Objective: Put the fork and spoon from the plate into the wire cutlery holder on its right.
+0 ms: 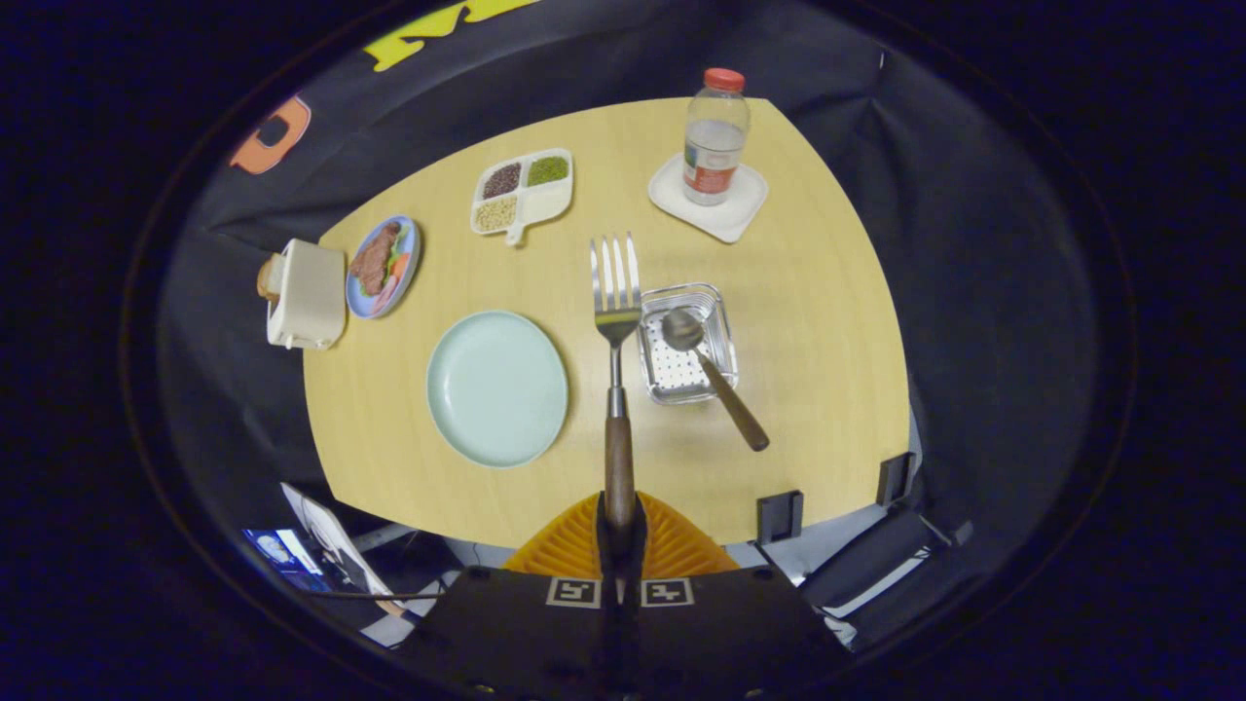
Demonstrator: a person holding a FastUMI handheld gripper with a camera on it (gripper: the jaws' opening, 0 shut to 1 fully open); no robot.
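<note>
My gripper point(619, 526) is shut on the wooden handle of the fork point(615, 321), which points straight ahead, high above the table, its tines reaching past the holder's left edge. Left of the fork lies the pale green plate point(496, 387), bare. Right of the fork stands the wire cutlery holder point(687, 343). The spoon point(711, 375) rests in it, bowl inside and its wooden handle leaning out over the near right rim.
A water bottle point(714, 136) on a white coaster point(709, 200) stands at the back right. A divided dish of grains point(522, 193), a blue plate of food point(384, 265) and a toaster point(306, 294) line the far left of the wooden table point(827, 321).
</note>
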